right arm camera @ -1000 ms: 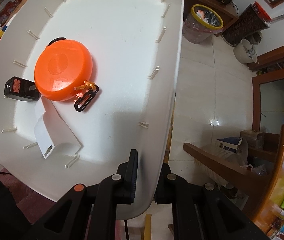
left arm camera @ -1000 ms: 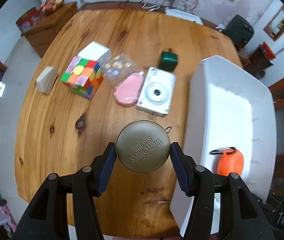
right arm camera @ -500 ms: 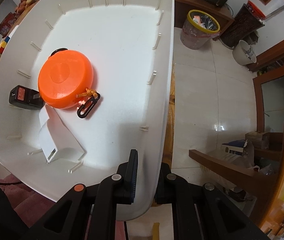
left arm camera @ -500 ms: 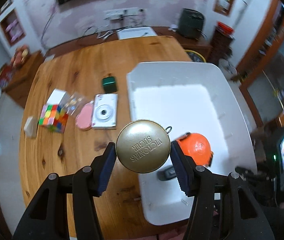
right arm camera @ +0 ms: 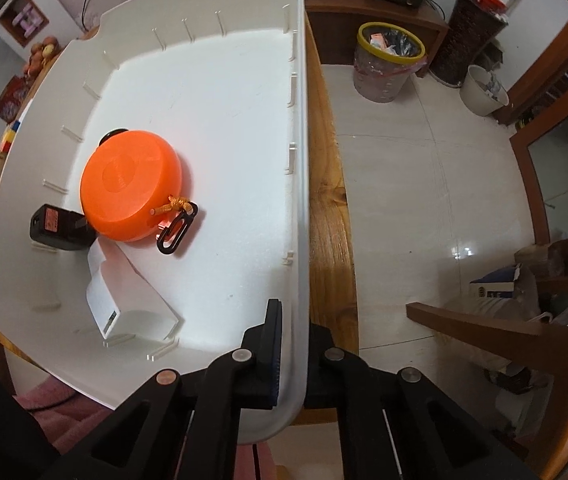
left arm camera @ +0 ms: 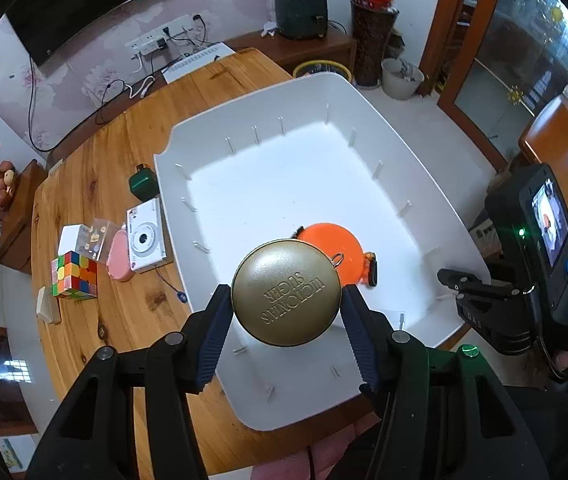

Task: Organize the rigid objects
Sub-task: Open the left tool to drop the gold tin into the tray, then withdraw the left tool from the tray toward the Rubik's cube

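Observation:
My left gripper [left arm camera: 286, 306] is shut on a round gold tin [left arm camera: 286, 298] and holds it above the near part of the white bin [left arm camera: 244, 120]. Inside the bin lie an orange round case [right arm camera: 130, 184] with a black clip, a black charger [right arm camera: 60, 228] and a white box [right arm camera: 124, 304]. My right gripper [right arm camera: 296, 344] is shut on the bin's right wall [right arm camera: 298, 200], one finger inside and one outside. On the table to the left of the bin are a white camera [left arm camera: 146, 236], a pink case [left arm camera: 118, 256], a colour cube [left arm camera: 74, 276] and a green box [left arm camera: 142, 186].
The wooden table [left arm camera: 96, 152] also carries a clear packet [left arm camera: 94, 236], a white block [left arm camera: 46, 306] and a power strip [left arm camera: 196, 62] at the back. Beyond the table's right edge the floor holds a yellow-rimmed bin [right arm camera: 390, 60] and a chair [right arm camera: 524, 320].
My left gripper has carried the gold tin to the right, from above the bare table to above the white bin, rolling as it went. The right gripper has kept its hold on the bin's wall.

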